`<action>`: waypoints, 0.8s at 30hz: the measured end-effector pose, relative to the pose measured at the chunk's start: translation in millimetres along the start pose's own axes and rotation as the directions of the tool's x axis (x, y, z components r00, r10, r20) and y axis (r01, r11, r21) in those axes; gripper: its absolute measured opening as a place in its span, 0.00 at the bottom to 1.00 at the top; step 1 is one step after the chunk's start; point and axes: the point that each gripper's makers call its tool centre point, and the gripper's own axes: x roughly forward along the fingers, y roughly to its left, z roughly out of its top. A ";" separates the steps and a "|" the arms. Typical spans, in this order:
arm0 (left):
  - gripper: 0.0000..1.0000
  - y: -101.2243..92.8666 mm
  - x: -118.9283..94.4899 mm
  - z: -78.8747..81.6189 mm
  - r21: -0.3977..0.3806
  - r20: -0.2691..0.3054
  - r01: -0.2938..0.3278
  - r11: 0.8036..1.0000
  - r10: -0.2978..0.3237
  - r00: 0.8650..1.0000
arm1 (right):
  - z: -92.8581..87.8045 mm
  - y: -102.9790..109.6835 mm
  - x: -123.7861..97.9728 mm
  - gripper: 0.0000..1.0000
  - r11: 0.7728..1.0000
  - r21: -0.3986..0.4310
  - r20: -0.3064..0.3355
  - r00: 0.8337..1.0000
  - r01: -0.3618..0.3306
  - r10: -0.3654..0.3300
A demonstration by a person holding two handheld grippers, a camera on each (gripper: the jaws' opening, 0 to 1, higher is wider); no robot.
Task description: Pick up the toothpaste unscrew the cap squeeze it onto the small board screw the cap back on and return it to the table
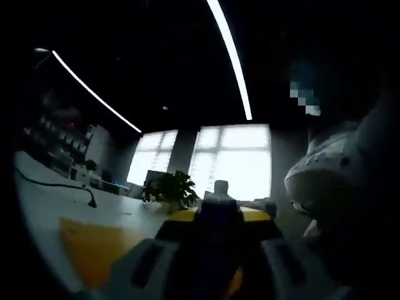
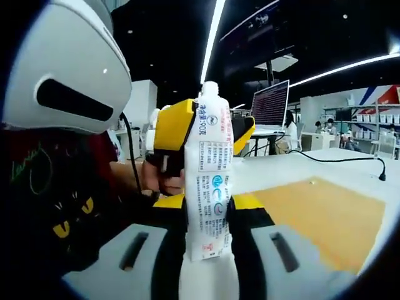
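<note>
In the right gripper view the toothpaste tube [image 2: 209, 181] stands upright, crimped end down and nozzle up, directly ahead between this view's own pale jaws. The left claw [image 2: 203, 134], yellow and black, comes in from behind the tube and is clenched on its upper half, with a hand [image 2: 159, 178] gripping the tool just behind. Whether the right claw [image 2: 208, 247] actually presses the tube's lower end cannot be told; the tube's base sits in the gap between its jaws. No cap is seen on the nozzle, which shows as a bare white neck. To the right of the tube lies the small board [image 2: 325, 215], a tan wooden panel flat on the white counter [image 2: 281, 165]. A black cable [image 2: 340, 159] runs across the counter beyond the board, and a laptop [image 2: 270, 105] stands open farther back. A white helmet-like shell [image 2: 65, 65] occupies the upper left. In the left gripper view the tube's nozzle end [image 1: 220, 187] rises straight ahead between the dim jaws of the left claw [image 1: 215, 256], the board [image 1: 94, 240] lies on the counter to the left, and a potted plant [image 1: 172, 190] stands before bright windows [image 1: 231, 156].
</note>
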 end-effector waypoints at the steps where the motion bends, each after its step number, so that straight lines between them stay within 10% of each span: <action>1: 0.24 -3.7 3.8 -1.3 -0.008 -0.009 -0.009 1.000 0.009 1.000 | -0.1 0.2 -0.2 0.26 1.000 0.026 0.005 1.000 -0.002 0.002; 8: 0.26 -32.1 26.0 -14.3 0.027 -0.066 0.010 1.000 -0.008 0.998 | -0.3 -0.4 -6.8 0.27 1.000 0.002 0.025 1.000 -0.013 0.013; 24: 0.18 -31.7 23.5 -14.3 -0.001 -0.075 0.011 1.000 -0.011 0.997 | -2.0 2.6 -11.1 0.28 0.999 0.042 0.045 0.999 -0.025 0.023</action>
